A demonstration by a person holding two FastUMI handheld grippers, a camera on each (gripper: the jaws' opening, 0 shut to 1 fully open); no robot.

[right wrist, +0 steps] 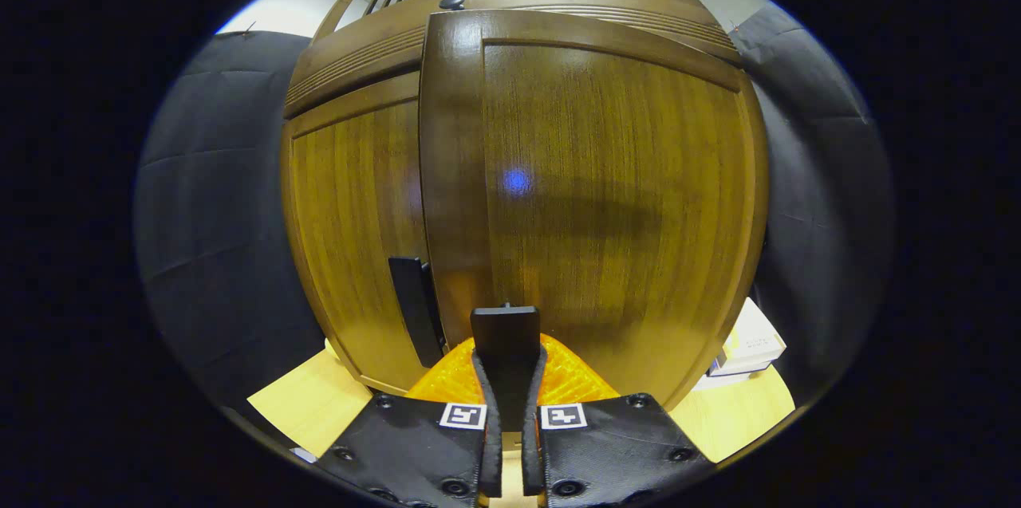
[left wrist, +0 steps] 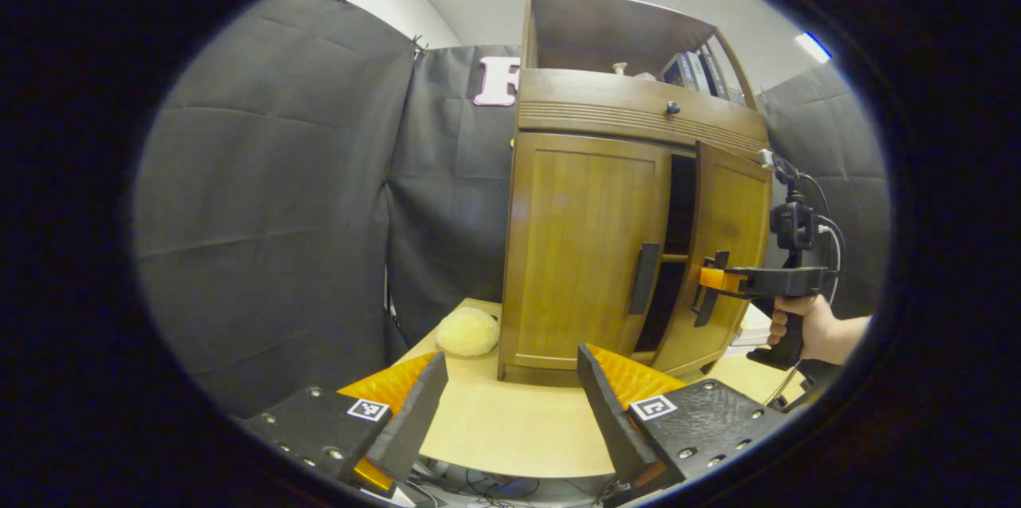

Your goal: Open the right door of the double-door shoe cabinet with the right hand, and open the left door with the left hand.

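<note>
A brown wooden double-door shoe cabinet [left wrist: 630, 197] is standing on a pale wooden surface [left wrist: 510, 420] at the centre-right of the left gripper view, with black cloth hanging behind it. Its left door [left wrist: 586, 249] is sitting flush and closed, a dark vertical bar handle [left wrist: 644, 278] showing near its inner edge. The right door [left wrist: 722, 253] is standing partly ajar, a dark gap showing between the two doors.

At the right edge of that view, a person's hand [left wrist: 814, 328] is gripping the right claw [left wrist: 710, 289], whose fingers are reaching the right door's dark handle [left wrist: 705, 302]. In the right gripper view the right claw [right wrist: 509, 348] is pinching that flat dark handle [right wrist: 505, 332] at the lower centre, both fingers pressed against its sides, with the right door [right wrist: 606, 197] filling the middle of the frame and the left door [right wrist: 355, 237] and its handle [right wrist: 415, 309] sitting to the left.

The left claw [left wrist: 510, 400] is hovering at the bottom of the left gripper view with its fingers spread wide apart, holding nothing, well apart from the cabinet front.

A pale yellow fluffy round object [left wrist: 467, 331] is lying on the surface just beside the cabinet's lower left corner. Several books [left wrist: 698, 71] are standing in the open shelf at the cabinet's top, above a drawer with a small dark round knob [left wrist: 672, 107]. A white box [right wrist: 750, 344] is resting on the surface at the lower right of the right gripper view, beside the cabinet.
</note>
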